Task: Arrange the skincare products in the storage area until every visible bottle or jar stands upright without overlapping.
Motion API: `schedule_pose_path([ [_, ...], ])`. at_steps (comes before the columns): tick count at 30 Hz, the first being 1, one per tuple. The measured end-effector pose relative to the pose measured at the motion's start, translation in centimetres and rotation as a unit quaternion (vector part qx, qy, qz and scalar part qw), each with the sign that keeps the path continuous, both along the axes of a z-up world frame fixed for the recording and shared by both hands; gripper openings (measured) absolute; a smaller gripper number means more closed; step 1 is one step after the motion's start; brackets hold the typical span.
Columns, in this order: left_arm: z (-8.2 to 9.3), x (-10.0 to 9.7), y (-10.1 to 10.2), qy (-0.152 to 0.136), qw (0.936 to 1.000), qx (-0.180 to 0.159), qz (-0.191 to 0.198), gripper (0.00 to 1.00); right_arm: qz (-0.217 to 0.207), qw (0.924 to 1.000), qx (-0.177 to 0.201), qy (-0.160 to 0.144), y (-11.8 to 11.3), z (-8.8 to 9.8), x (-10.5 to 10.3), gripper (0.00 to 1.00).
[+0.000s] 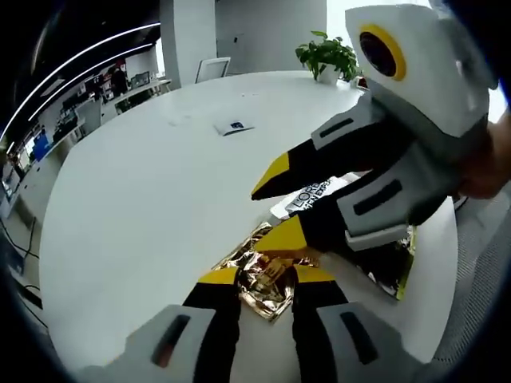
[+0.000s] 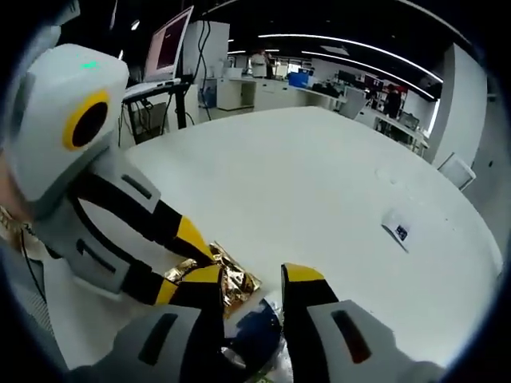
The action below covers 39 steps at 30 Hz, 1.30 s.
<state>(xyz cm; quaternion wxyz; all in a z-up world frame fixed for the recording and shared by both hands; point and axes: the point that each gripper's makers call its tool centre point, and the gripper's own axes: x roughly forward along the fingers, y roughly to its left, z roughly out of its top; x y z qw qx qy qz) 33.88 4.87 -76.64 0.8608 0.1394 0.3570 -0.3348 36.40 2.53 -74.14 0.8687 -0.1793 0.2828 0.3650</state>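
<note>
The crinkled gold foil sachet (image 1: 263,279) lies flat on the white round tabletop (image 1: 152,207) at lower centre of the left gripper view, just beyond the left gripper (image 1: 267,281), whose fingers stand apart on either side of it. It looks light, thin, slippery and easily creased — best pinched at an edge. Its long axis cannot be told. The right gripper (image 2: 251,281) has its fingers apart above a dark blue packet (image 2: 251,339); the sachet (image 2: 231,283) sits beside its left finger.
</note>
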Motion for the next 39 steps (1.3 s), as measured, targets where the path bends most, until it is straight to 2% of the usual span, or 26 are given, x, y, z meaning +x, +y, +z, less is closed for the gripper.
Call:
schedule_pose_path([
  [5, 0.0, 0.0, 0.0, 0.001, 1.0, 0.001, 0.0, 0.26, -0.006, 0.9999, 0.012, -0.002, -0.1, 0.4, 0.1, 0.36],
  [9, 0.0, 0.0, 0.1, 0.004, 1.0, -0.001, 0.004, 0.26, -0.01, 0.9998, 0.018, -0.006, -0.6, 1.1, 0.2, 0.37],
  [14, 0.2, 0.1, -0.1, 0.015, 0.9996, -0.015, 0.018, 0.37, -0.016, 0.9993, 0.032, -0.013, -1.2, 2.4, 0.4, 0.39],
  [16, 0.3, 0.0, -0.2, 0.017, 0.9996, -0.015, 0.017, 0.36, -0.015, 0.999, 0.038, -0.017, -1.3, 3.2, 0.3, 0.4],
  [21, 0.7, -0.2, -0.4, 0.017, 0.9995, -0.019, 0.019, 0.36, -0.012, 0.9984, 0.051, -0.02, -1.4, 3.3, 0.3, 0.43],
  [32, 1.8, -1.2, 0.3, 0.015, 0.9995, -0.015, 0.025, 0.43, -0.001, 0.9965, 0.082, -0.017, -1.5, 4.9, -1.8, 0.58],
  [36, 2.4, -2.0, 0.4, 0.016, 0.9994, -0.012, 0.029, 0.47, 0.003, 0.996, 0.086, -0.024, -1.7, 6.1, -3.0, 0.63],
  [39, 3.0, -2.8, 0.4, 0.016, 0.9994, -0.011, 0.03, 0.5, 0.007, 0.9954, 0.092, -0.027, -1.7, 6.2, -3.6, 0.66],
])
